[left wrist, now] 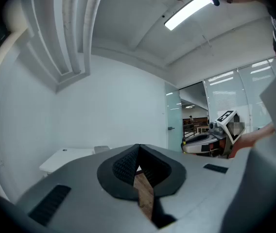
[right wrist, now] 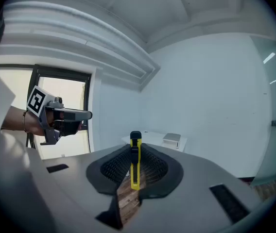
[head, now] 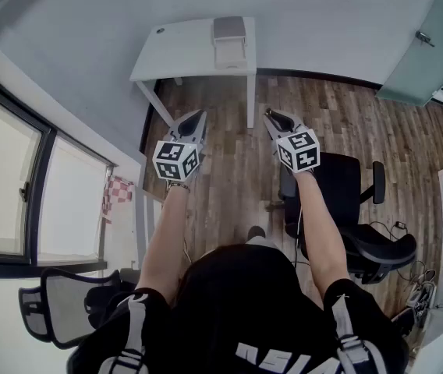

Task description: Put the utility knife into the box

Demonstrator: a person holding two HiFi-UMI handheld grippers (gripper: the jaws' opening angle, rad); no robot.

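The right tongs point(right wrist: 136, 149) are clamped on the utility knife point(right wrist: 135, 163). The knife stands upright between the ribbed pads at the lower centre of the right gripper view. Its yellow body is pinched on both sides and its black end pokes up past the tips. The left tongs point(left wrist: 138, 150) are closed tip to tip with nothing between them. In the head view both tongs are held out side by side at mid-frame above the wooden floor point(head: 229, 170), pointing towards the white bench point(head: 176, 53) at upper centre. The box point(head: 229, 41) sits on the right part of the bench, well apart from the knife. A black office chair point(head: 346, 201) stands right of the right arm.
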